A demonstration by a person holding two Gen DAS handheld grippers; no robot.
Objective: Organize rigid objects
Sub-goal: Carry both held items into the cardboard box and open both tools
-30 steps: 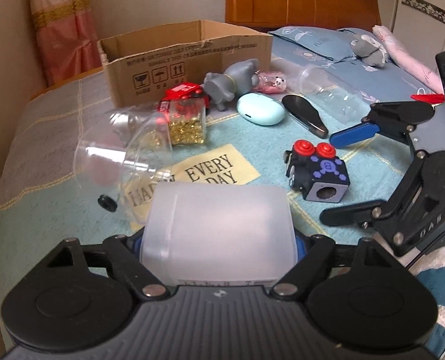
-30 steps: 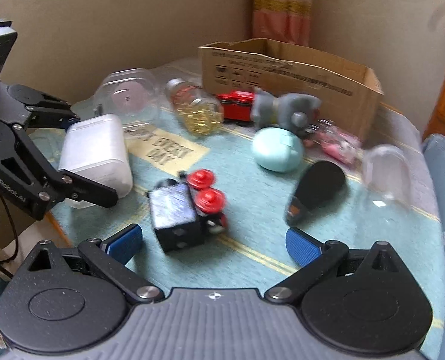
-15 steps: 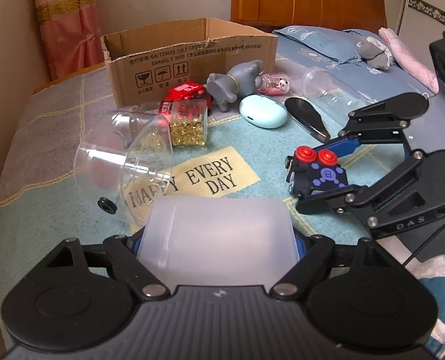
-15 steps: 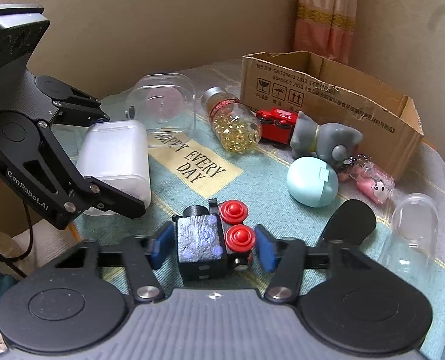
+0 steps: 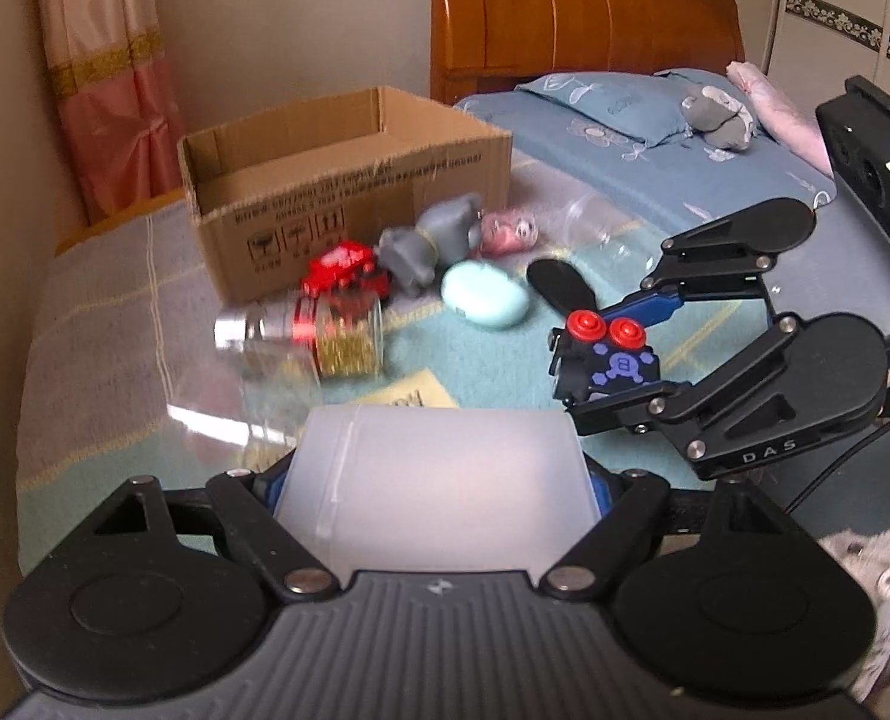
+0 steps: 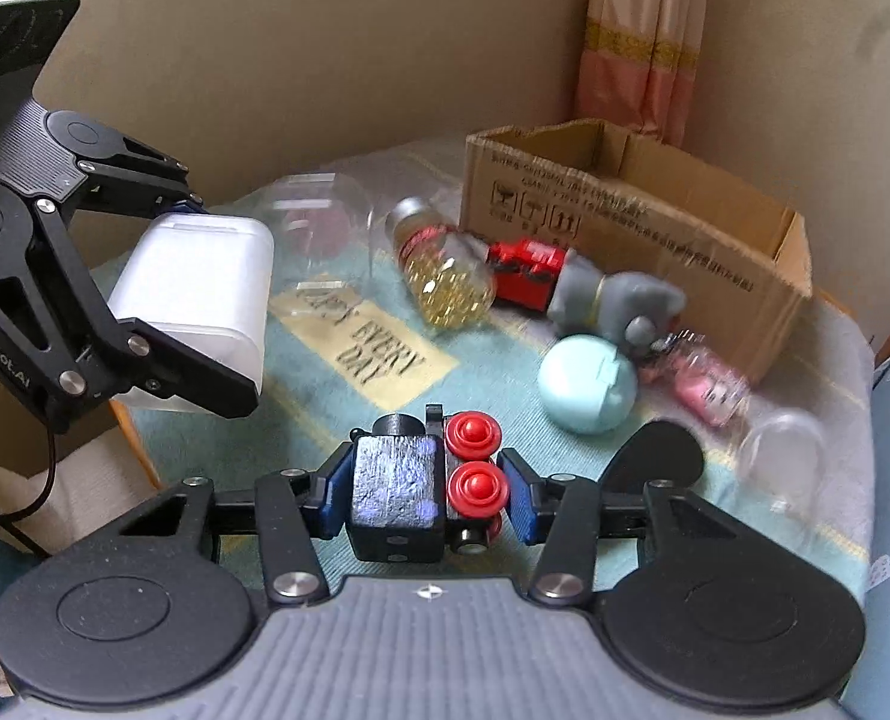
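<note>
My left gripper (image 5: 435,480) is shut on a frosted white plastic box (image 5: 438,480) and holds it above the table; it shows in the right wrist view (image 6: 195,294) too. My right gripper (image 6: 423,495) is shut on a black cube toy with two red buttons (image 6: 408,486), lifted off the cloth; it also shows in the left wrist view (image 5: 607,360). An open cardboard box (image 5: 348,180) stands at the back of the table. In front of it lie a red toy car (image 5: 345,273), a grey elephant figure (image 5: 429,249) and a mint oval case (image 5: 484,300).
A jar of gold beads (image 5: 336,330), a clear plastic dome (image 6: 306,222), a pink bottle (image 6: 703,384), a black flat piece (image 6: 649,462) and a clear cup (image 6: 787,456) lie on the teal cloth (image 5: 114,360). A bed with blue pillows (image 5: 625,114) lies beyond.
My right gripper closed on the black cube toy and lifted it. Both grippers rose and moved toward the cardboard box with their loads.
</note>
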